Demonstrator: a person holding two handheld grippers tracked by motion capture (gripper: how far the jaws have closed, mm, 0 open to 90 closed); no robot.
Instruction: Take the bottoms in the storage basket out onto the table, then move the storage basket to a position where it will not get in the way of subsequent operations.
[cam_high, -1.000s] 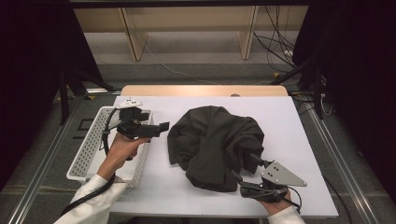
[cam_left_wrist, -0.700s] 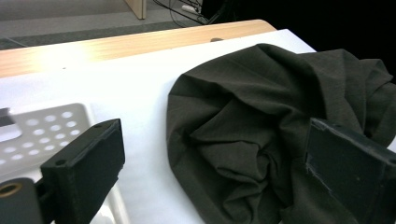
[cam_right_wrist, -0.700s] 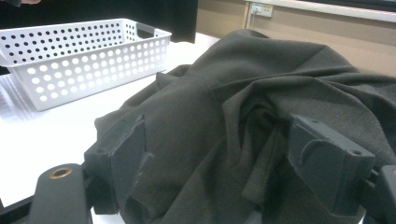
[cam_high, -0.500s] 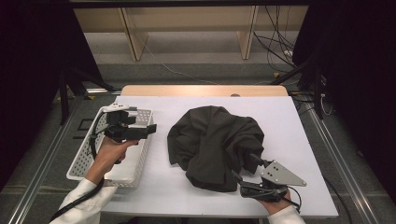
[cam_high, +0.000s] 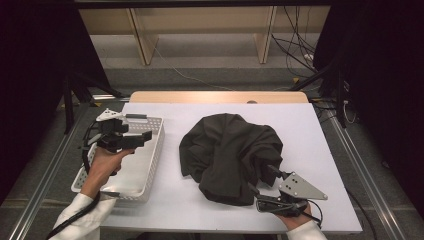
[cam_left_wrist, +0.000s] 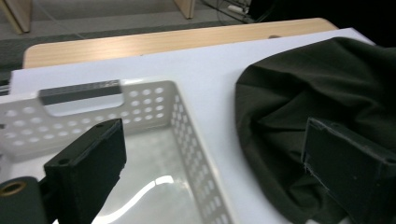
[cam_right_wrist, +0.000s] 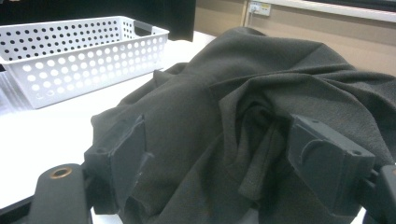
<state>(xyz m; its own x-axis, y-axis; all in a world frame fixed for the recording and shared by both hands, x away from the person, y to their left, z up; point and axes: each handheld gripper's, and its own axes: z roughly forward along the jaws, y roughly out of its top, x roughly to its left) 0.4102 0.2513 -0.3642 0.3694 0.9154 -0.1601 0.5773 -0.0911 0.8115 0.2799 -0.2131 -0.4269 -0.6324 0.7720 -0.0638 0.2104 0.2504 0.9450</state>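
A crumpled dark garment (cam_high: 227, 150) lies heaped on the middle of the white table (cam_high: 320, 130). To its left stands an empty white perforated basket (cam_high: 156, 150). My left gripper (cam_high: 144, 136) hovers over the basket, open, nothing between its jaws. In the left gripper view the left gripper (cam_left_wrist: 215, 140) looks across the basket wall (cam_left_wrist: 187, 126) toward the garment (cam_left_wrist: 327, 84). My right gripper (cam_high: 263, 181) sits low at the garment's near right edge. In the right gripper view the right gripper (cam_right_wrist: 224, 149) stands open, with folds of the garment (cam_right_wrist: 261, 70) bunched between its jaws and the basket (cam_right_wrist: 84, 51) beyond.
A bare wooden strip (cam_high: 215, 96) runs along the table's far edge. Past it are wooden shelf legs (cam_high: 140, 40) and cables (cam_high: 295, 50) on the floor. Metal rails (cam_high: 360, 175) flank the table. White surface lies open on the right and in front of the garment.
My left gripper has drawn back leftward from the garment's left edge to a spot over the basket. The right gripper and the garment have stayed put.
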